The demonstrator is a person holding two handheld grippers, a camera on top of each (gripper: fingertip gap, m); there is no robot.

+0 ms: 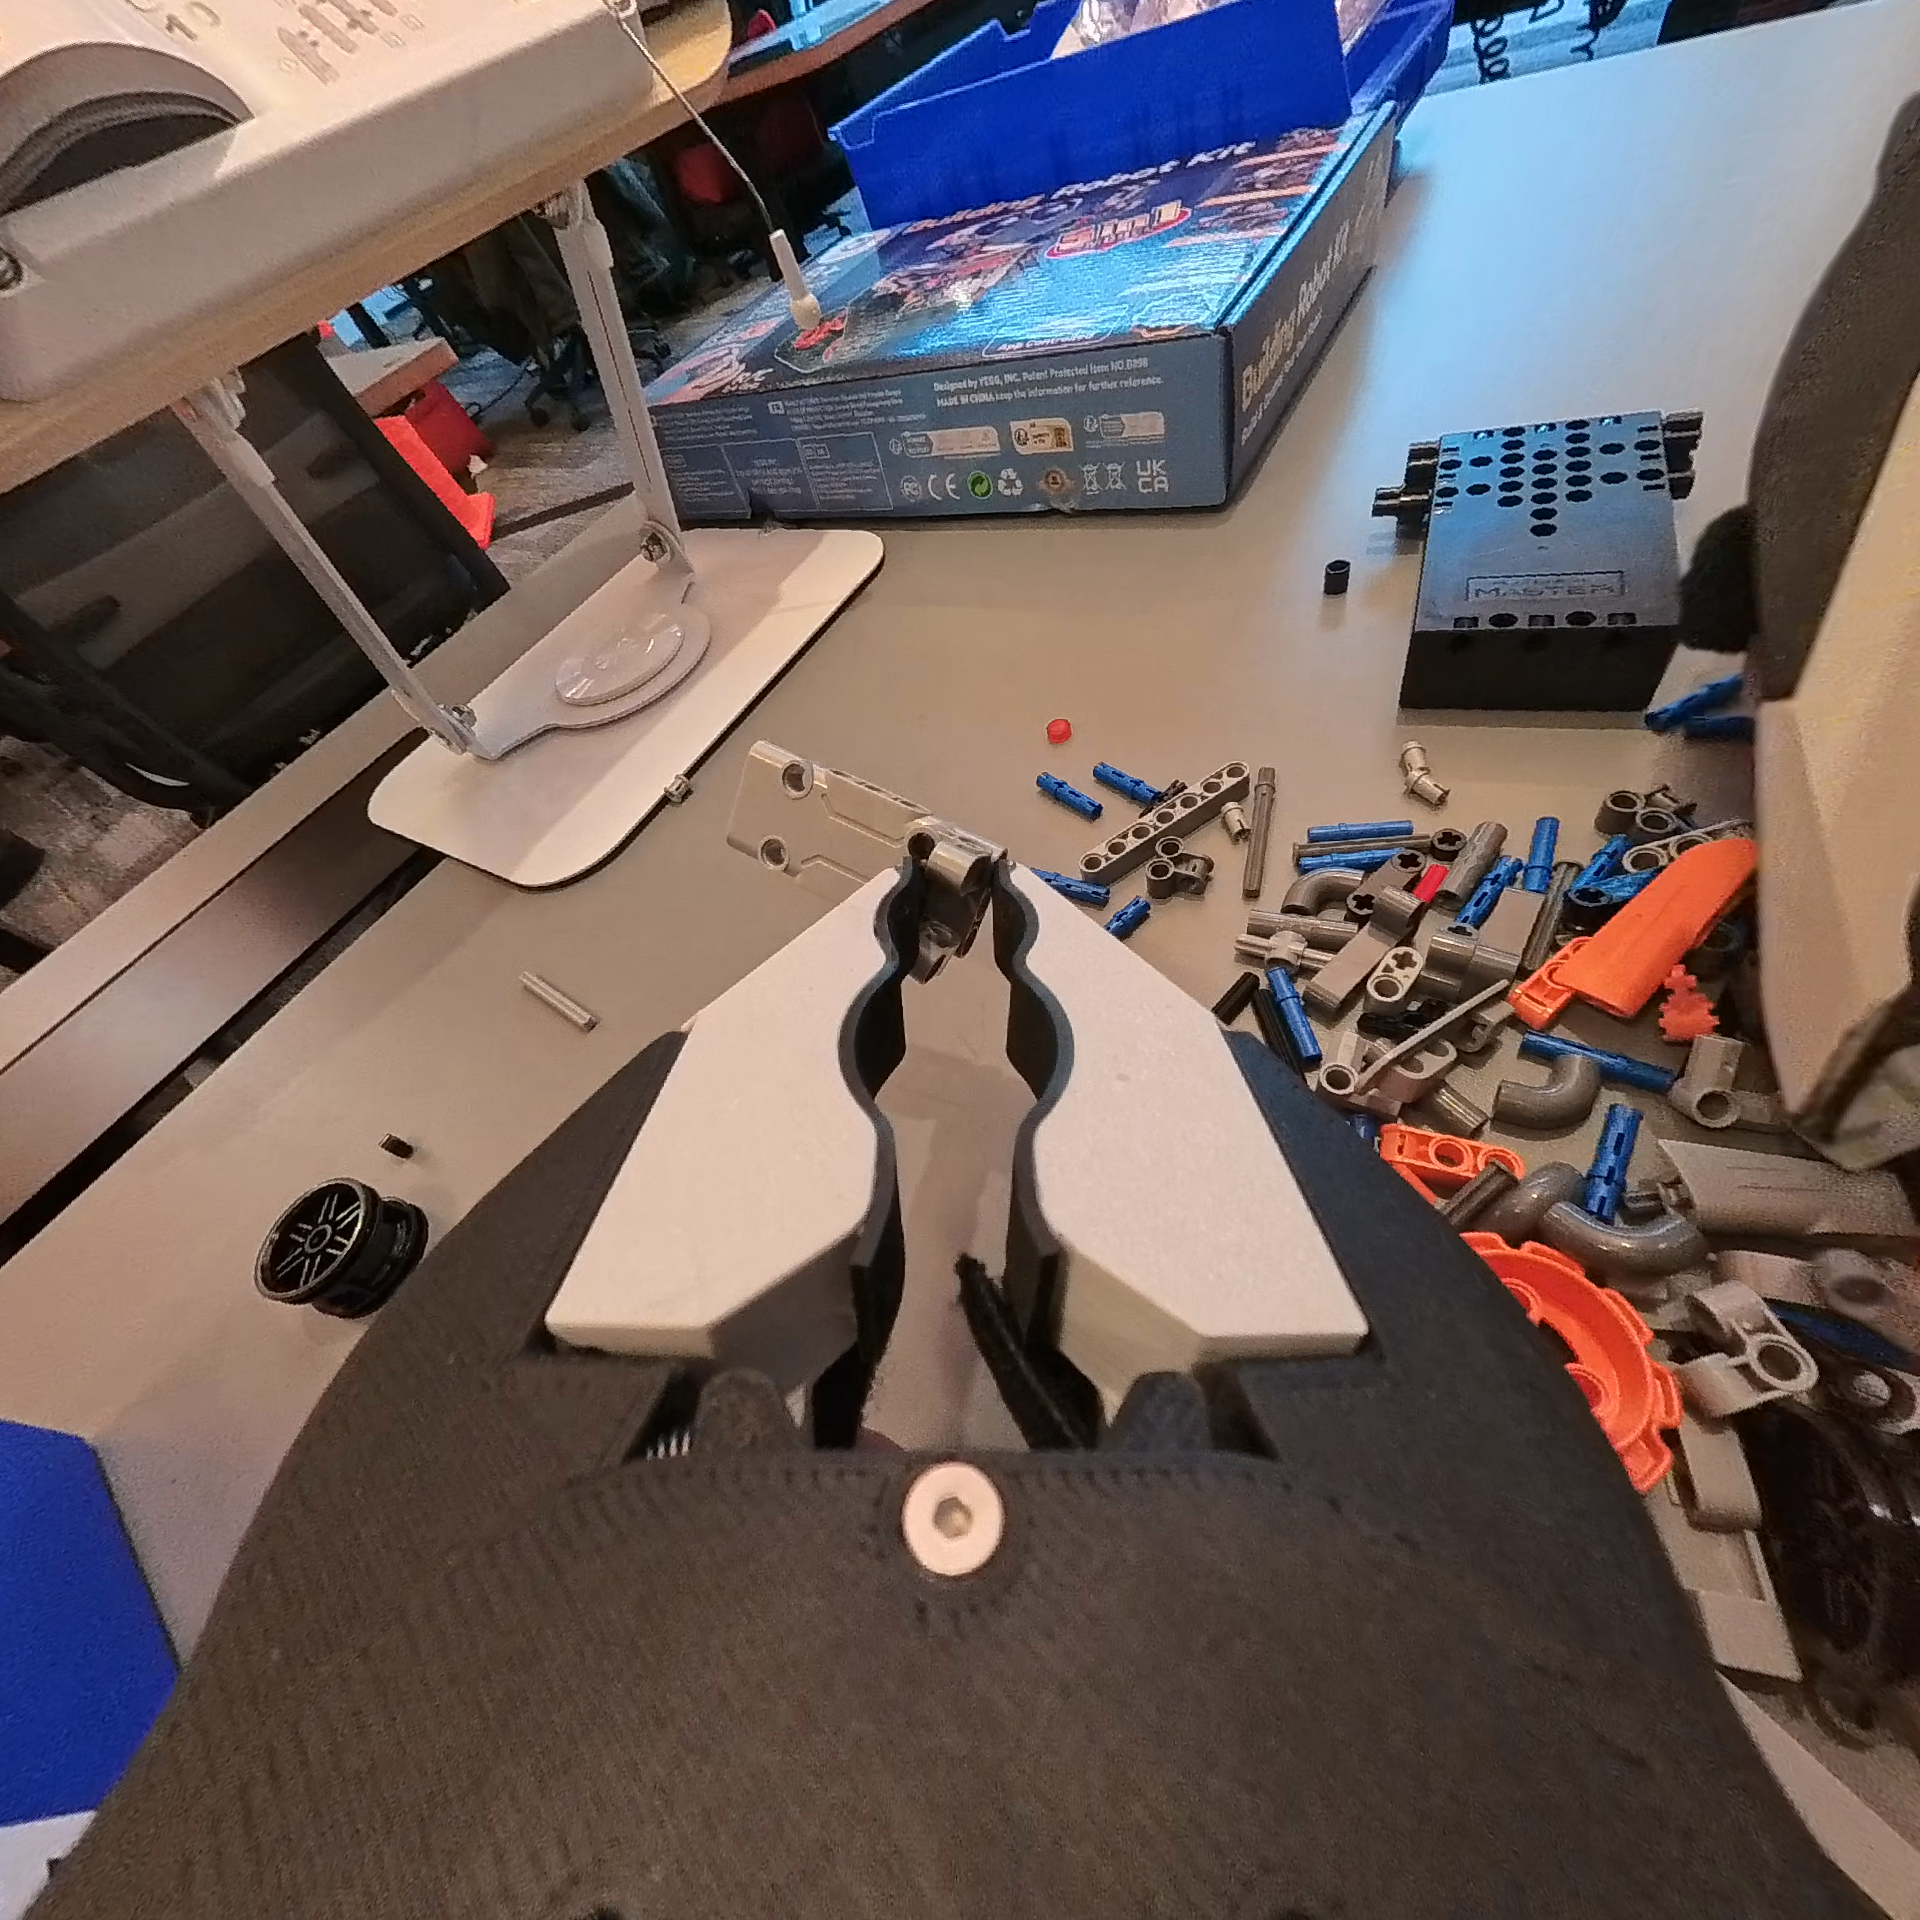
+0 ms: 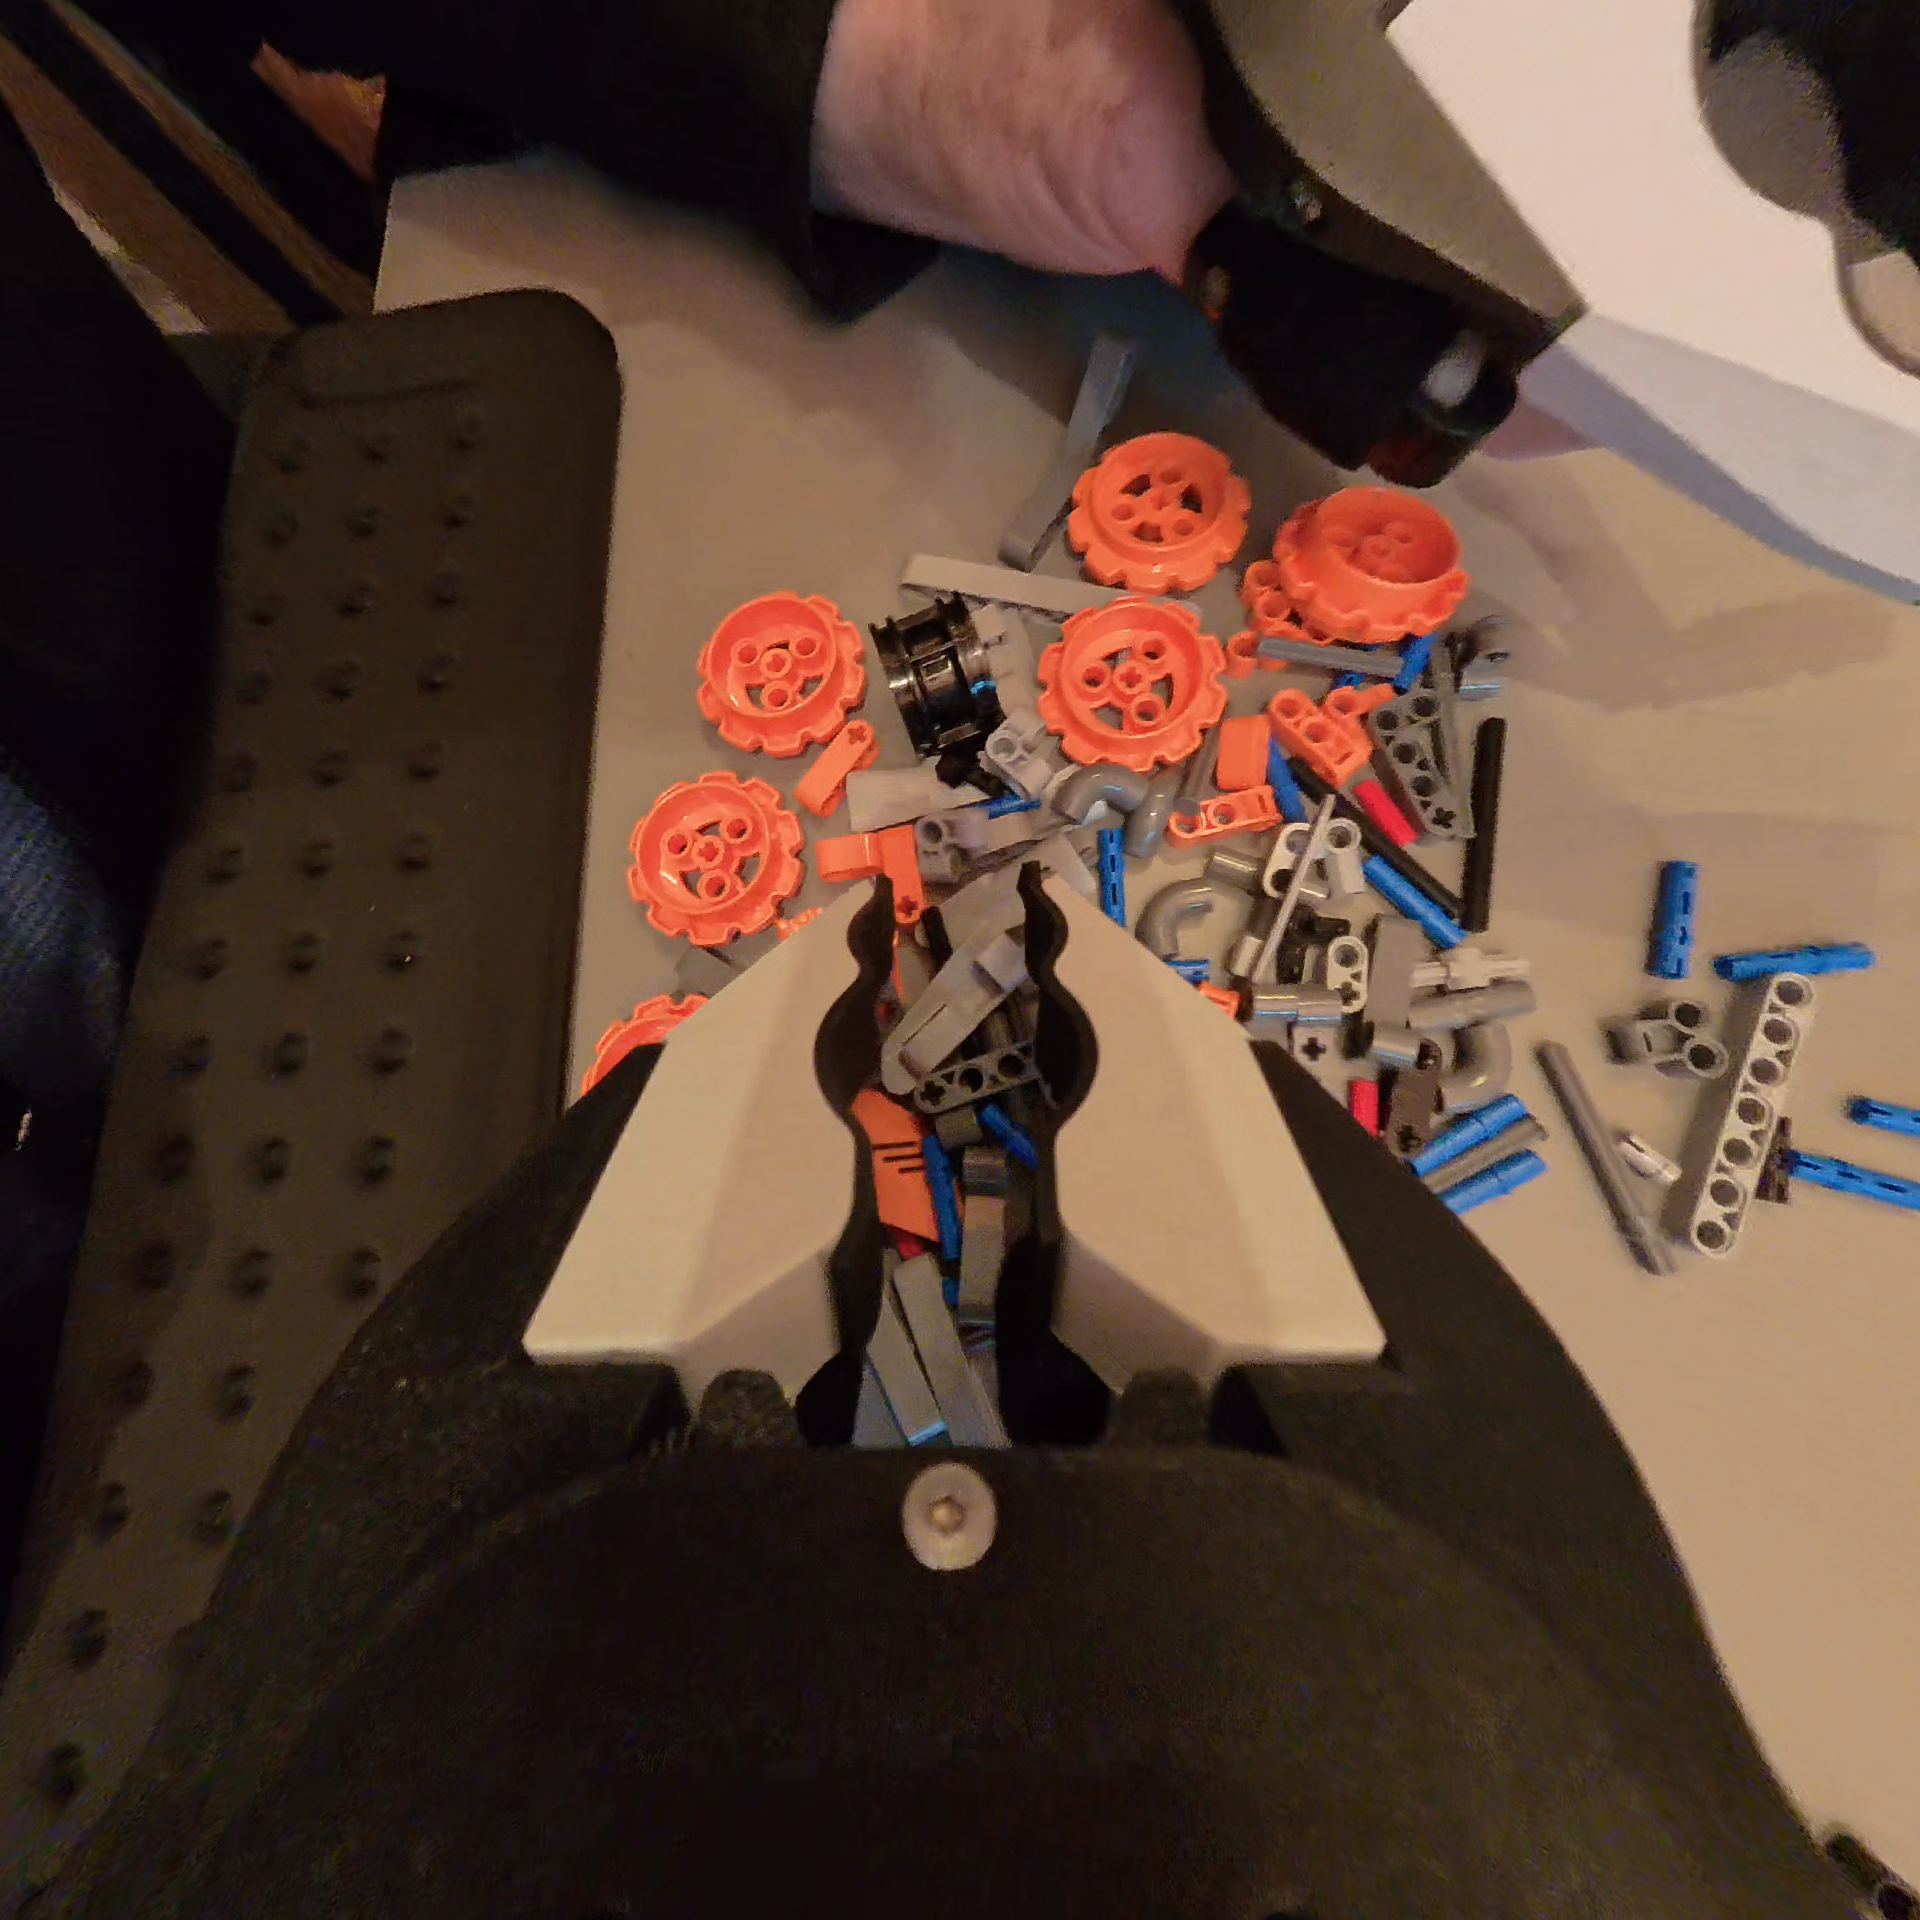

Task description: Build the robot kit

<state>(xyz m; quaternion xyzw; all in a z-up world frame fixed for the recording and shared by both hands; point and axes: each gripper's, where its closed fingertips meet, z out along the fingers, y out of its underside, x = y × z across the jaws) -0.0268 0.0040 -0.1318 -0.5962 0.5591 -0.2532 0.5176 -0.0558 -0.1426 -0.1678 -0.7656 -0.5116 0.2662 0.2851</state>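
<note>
My left gripper (image 1: pixel 951 904) is shut on a small grey connector piece (image 1: pixel 956 873) and holds it just above the table, in front of a flat light grey panel part (image 1: pixel 810 816). My right gripper (image 2: pixel 956 894) is slightly open and hovers over a pile of small building parts (image 2: pixel 1247 883): grey connectors, blue pins and orange gear wheels (image 2: pixel 1132 681). Grey and orange pieces show through the gap between its jaws, and nothing is clearly gripped. The pile also shows in the left wrist view (image 1: pixel 1455 956).
A black perforated block (image 1: pixel 1538 582), a blue kit box (image 1: pixel 987 343) and a white lamp base (image 1: pixel 623 707) stand farther back. A black wheel (image 1: pixel 338 1247) lies at the left. A black studded plate (image 2: pixel 343 831) lies left of the pile. A hand (image 2: pixel 1018 135) holds the other gripper. Some 15 cm of space lies between my two pairs of fingers.
</note>
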